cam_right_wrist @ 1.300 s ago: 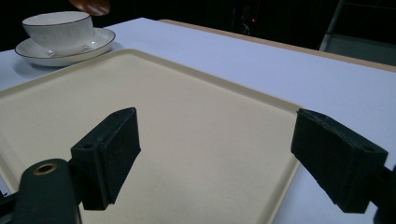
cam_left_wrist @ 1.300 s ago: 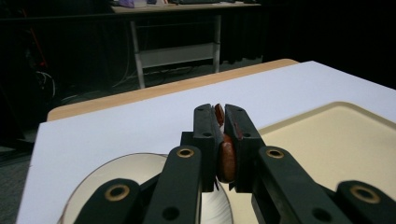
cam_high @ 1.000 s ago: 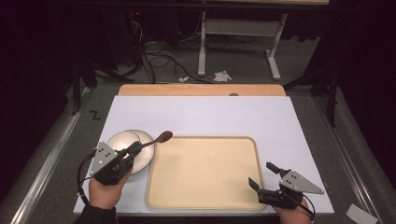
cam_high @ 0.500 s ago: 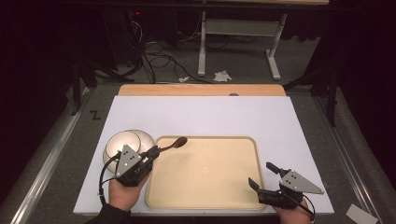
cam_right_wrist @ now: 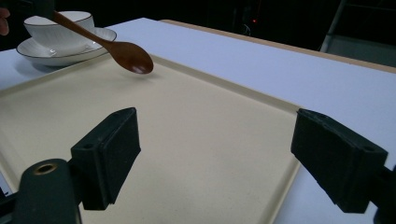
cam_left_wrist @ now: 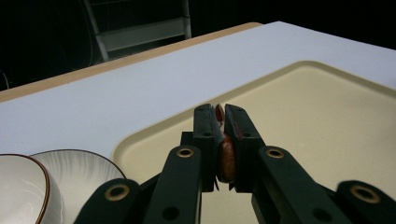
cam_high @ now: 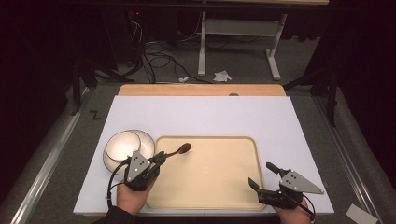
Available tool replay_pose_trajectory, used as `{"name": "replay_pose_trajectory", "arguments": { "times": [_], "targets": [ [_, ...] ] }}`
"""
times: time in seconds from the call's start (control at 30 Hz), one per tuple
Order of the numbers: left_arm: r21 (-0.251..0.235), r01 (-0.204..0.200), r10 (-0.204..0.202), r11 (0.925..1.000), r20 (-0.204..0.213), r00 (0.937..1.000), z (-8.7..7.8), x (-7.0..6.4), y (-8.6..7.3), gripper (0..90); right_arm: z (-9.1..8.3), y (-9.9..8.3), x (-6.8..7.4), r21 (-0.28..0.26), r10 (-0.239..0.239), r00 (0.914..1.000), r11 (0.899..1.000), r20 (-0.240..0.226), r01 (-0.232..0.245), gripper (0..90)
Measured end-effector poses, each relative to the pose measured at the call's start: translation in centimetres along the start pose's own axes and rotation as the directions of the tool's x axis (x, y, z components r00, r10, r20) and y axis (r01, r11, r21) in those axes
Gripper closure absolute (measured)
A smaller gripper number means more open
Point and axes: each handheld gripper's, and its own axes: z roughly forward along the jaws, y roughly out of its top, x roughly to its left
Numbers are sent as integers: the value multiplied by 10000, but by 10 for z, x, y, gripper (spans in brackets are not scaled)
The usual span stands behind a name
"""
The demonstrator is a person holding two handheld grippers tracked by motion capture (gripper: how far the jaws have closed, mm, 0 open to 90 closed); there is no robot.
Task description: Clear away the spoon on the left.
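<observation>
Left claw (cam_high: pixel 161 157) is clamped on the handle of a brown wooden spoon (cam_high: pixel 180 150), whose bowl hangs just above the near-left part of the beige tray (cam_high: pixel 210 196). Right claw (cam_high: pixel 263 175) rests with its jaws wide apart at the tray's near-right corner. 1 cup on a saucer (cam_high: pixel 122 145) sits just left of the tray on the white desk (cam_high: pixel 205 114).

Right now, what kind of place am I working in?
Probably a lab or recording workspace, not a kitchen: a white-topped table in a dark room, loose cables on the floor, and a metal stand behind.
</observation>
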Motion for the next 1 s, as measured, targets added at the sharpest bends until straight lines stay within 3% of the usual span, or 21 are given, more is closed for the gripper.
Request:
{"name": "replay_pose_trajectory", "arguments": {
  "times": [0.23,0.63,0.7,0.77,0.83,1.0],
  "targets": [
    [140,-19,17,9999,90,10000,8,-8,-9,836,0,0,0,5,10,10000,10000,-5,-10,168],
    [434,-330,334,9985,-80,9994,13,-16,-23,830,0,0,0,-3,24,10000,10000,-23,-24,168],
    [473,-234,243,9986,-181,9995,13,-17,-26,826,0,0,0,-5,26,10000,10000,-23,-26,169],
    [554,-260,270,9981,-172,9995,12,-18,-27,770,0,0,0,4,50,10000,10000,-12,-50,168],
    [670,-287,303,9973,-221,9993,12,-20,-29,659,0,0,-1,-6,35,10000,10000,-29,-35,168],
    [1047,-504,521,9932,-142,9985,10,-24,-33,649,0,0,-1,-12,16,10000,10000,11,-16,169]
  ]
}}
